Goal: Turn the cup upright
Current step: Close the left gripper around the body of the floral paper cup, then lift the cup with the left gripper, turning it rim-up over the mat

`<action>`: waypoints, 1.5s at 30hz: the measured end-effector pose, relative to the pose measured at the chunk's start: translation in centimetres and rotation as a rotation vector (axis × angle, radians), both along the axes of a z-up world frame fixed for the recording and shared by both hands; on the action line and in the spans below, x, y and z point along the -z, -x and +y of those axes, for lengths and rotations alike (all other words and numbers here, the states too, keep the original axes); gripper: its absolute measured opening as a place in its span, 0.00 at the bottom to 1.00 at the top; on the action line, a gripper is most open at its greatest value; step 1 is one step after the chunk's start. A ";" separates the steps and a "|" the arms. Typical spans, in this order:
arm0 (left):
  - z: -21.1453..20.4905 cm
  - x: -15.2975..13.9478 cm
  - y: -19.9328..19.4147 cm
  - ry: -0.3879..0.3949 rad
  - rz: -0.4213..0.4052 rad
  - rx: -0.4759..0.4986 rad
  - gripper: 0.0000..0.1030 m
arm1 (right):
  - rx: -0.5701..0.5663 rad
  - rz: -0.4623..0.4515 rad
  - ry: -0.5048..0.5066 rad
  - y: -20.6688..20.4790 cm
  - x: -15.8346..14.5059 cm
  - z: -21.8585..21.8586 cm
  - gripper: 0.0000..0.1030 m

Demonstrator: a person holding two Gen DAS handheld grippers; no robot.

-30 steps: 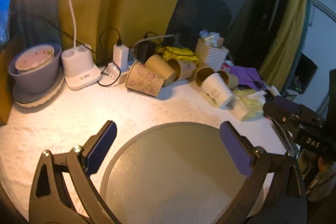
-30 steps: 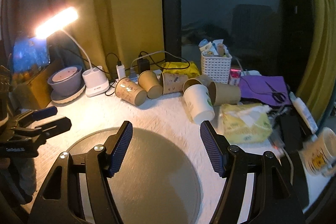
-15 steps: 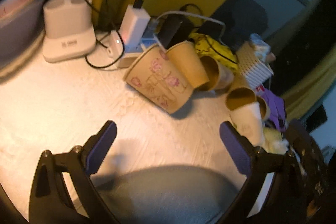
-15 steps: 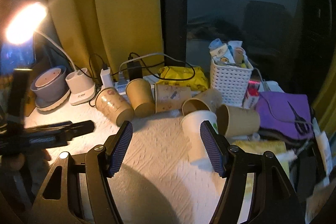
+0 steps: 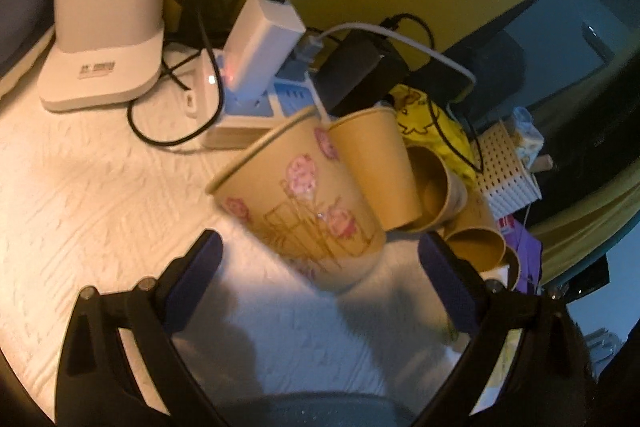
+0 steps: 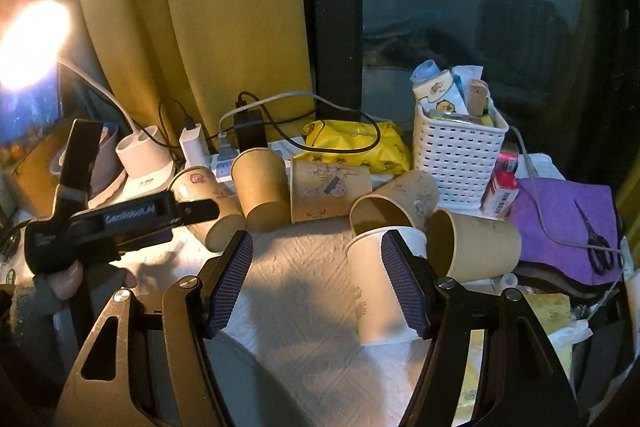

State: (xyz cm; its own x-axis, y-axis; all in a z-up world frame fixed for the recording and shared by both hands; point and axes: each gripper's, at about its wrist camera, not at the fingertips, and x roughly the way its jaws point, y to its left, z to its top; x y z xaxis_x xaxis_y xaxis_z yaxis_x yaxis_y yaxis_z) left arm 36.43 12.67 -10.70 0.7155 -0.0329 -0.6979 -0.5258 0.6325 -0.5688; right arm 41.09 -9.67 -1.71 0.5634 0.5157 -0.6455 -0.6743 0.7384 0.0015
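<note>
The left gripper (image 5: 320,269) approaches a flower-printed paper cup (image 5: 304,203) lying on its side at the centre of the left wrist frame, jaws spread wide and empty, the cup's base pointing toward them and its rim toward the upper left. The cup rests on the white textured tabletop (image 5: 80,187), pressed against a plain brown cup (image 5: 376,163) to its right, with a power strip (image 5: 256,107) and its tangle of charger cables just behind. In the right wrist frame, the right gripper (image 6: 316,279) hangs with jaws likewise parted and holding nothing, a tipped white cup (image 6: 376,291) at its right pad and more fallen cups in a row across the middle. The flip appears not yet begun. Likely hazards: the thin paper wall may buckle if the jaws close hard; a glancing contact could roll the cup into its neighbour and set the row shifting; and swinging the rim upward so near the cables risks snagging one. Motion blur softens the cup's outline, so its exact gap from the jaws cannot be judged
</note>
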 end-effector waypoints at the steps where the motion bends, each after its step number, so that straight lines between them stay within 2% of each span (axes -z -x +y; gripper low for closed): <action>1: 0.1 0.3 -0.3 0.021 0.007 -0.007 0.96 | 0.000 0.001 0.001 0.0 0.1 0.0 0.68; 3: 0.3 1.0 -0.7 0.046 0.012 0.001 0.96 | 0.001 0.003 0.002 -0.1 0.1 0.0 0.68; 6: 0.1 1.1 -1.0 0.034 -0.008 0.020 0.96 | 0.003 0.005 0.006 -0.1 0.1 0.0 0.68; 8: 0.0 1.3 -1.2 0.032 -0.023 0.037 0.87 | 0.005 0.005 0.008 0.0 0.1 -0.1 0.68; 9: 0.0 1.6 -1.4 0.030 -0.021 0.053 0.74 | 0.007 0.005 0.009 0.1 0.0 -0.1 0.68; 10: 0.0 1.8 -1.4 0.026 -0.019 0.062 0.68 | 0.009 0.006 0.010 0.2 0.0 -0.2 0.68; 13: -0.5 1.6 -1.5 0.020 -0.036 0.094 0.63 | 0.017 0.003 0.015 0.6 -0.3 -0.4 0.68; 18: -1.0 1.1 -0.7 0.004 -0.043 0.118 0.61 | 0.032 -0.004 0.027 1.6 -0.9 -0.6 0.68; 27: -1.4 -1.2 3.7 -0.049 -0.082 0.175 0.61 | 0.044 -0.026 0.025 5.2 -2.6 -0.8 0.68; 39: -4.1 -4.8 11.3 -0.183 -0.169 0.319 0.61 | 0.047 -0.032 -0.015 11.9 -4.6 -1.4 0.68; 45: -5.9 -6.5 15.7 -0.256 -0.242 0.389 0.61 | 0.026 -0.029 -0.034 15.4 -5.3 -1.6 0.68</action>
